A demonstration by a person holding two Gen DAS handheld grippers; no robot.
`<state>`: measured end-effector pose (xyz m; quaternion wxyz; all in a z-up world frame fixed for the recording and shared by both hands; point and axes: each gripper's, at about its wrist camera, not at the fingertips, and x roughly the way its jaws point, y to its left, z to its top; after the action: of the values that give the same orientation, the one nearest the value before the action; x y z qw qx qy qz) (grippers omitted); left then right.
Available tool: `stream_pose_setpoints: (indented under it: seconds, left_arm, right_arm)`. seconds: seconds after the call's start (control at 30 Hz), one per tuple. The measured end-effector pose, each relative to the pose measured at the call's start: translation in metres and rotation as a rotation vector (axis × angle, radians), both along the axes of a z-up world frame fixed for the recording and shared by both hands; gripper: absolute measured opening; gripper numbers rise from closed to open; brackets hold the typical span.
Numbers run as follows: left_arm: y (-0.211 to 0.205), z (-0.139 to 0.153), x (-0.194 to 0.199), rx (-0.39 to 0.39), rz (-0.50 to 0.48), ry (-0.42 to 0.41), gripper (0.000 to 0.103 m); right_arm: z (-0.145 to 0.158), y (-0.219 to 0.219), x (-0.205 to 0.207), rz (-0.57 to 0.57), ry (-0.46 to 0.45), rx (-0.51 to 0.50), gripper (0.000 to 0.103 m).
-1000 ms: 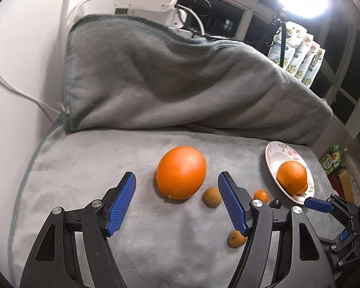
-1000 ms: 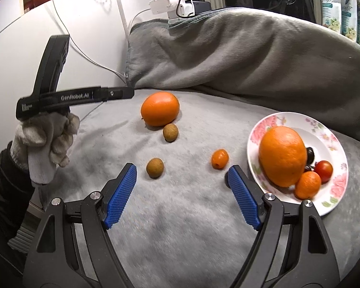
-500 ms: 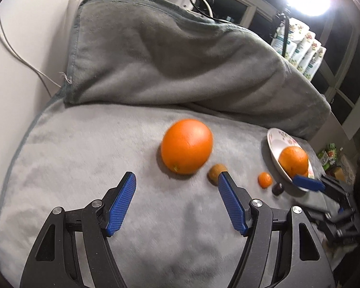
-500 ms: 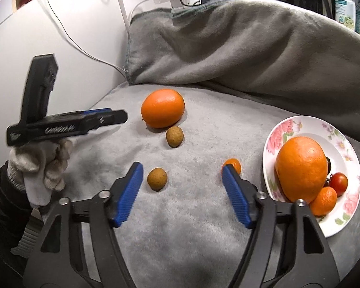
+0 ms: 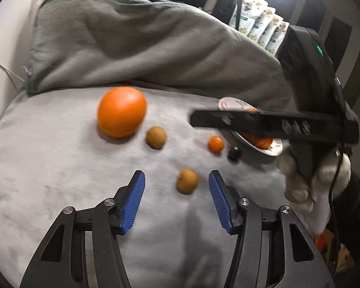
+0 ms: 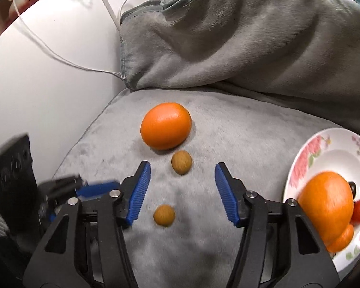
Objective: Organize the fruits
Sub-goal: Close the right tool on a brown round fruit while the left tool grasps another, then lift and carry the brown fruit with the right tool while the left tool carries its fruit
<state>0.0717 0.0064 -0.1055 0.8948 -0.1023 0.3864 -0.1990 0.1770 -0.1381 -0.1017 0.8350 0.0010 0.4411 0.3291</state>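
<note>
Grippers crowd one brown fruit (image 5: pixel 187 180): left gripper (image 5: pixel 176 200) and right gripper (image 6: pixel 182 195), jaws apart and just narrowing, both frame it untouched on the blanket (image 5: pixel 60 180). Collision or a nudged, rolling fruit seems likely.

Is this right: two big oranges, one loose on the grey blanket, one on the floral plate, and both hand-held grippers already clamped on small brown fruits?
Not the clamping. In the left wrist view the left hand-held gripper has a small brown fruit between open pads, untouched; the right wrist view shows the right hand-held gripper open too. Both have just been closing. The loose orange on the grey blanket and the plated orange on the floral plate are right.
</note>
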Motion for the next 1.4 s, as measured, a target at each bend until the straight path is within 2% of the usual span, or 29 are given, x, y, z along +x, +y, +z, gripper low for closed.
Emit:
stream_pose_setpoints:
  seconds: [0.07,0.2,0.3,0.47,0.9,1.07,1.17,1.2,1.4]
  left_arm:
    - [-0.005,-0.003,0.0,-0.007,-0.016,0.007,0.053]
    - [-0.013,-0.011,0.003,-0.005,-0.028,0.026,0.045]
    - [-0.015,-0.013,0.005,-0.01,-0.027,0.03,0.044]
    - [-0.016,-0.015,0.01,-0.014,-0.023,0.039,0.042]
    - [-0.026,-0.023,0.02,0.004,-0.029,0.07,0.038]
    - [-0.034,-0.026,0.025,0.031,-0.035,0.078,0.033]
    - [-0.036,-0.027,0.028,0.035,-0.029,0.081,0.028]
    - [-0.037,-0.028,0.03,0.037,-0.027,0.082,0.025]
    - [-0.042,-0.028,0.034,0.039,-0.029,0.079,0.023]
  right_arm:
    - [0.0,0.001,0.004,-0.005,0.009,0.002,0.057]
    - [-0.005,0.005,0.015,0.008,0.056,0.011,0.055]
    - [-0.013,0.01,0.023,0.019,0.094,0.003,0.051]
    - [-0.024,0.023,0.037,0.033,0.152,0.006,0.05]
    - [-0.037,0.037,0.045,0.046,0.181,-0.024,0.042]
    - [-0.04,0.042,0.047,0.048,0.187,-0.031,0.034]
    - [-0.043,0.047,0.046,0.054,0.189,-0.046,0.032]
    - [-0.044,0.048,0.046,0.057,0.188,-0.051,0.028]
    - [-0.045,0.049,0.045,0.054,0.185,-0.051,0.028]
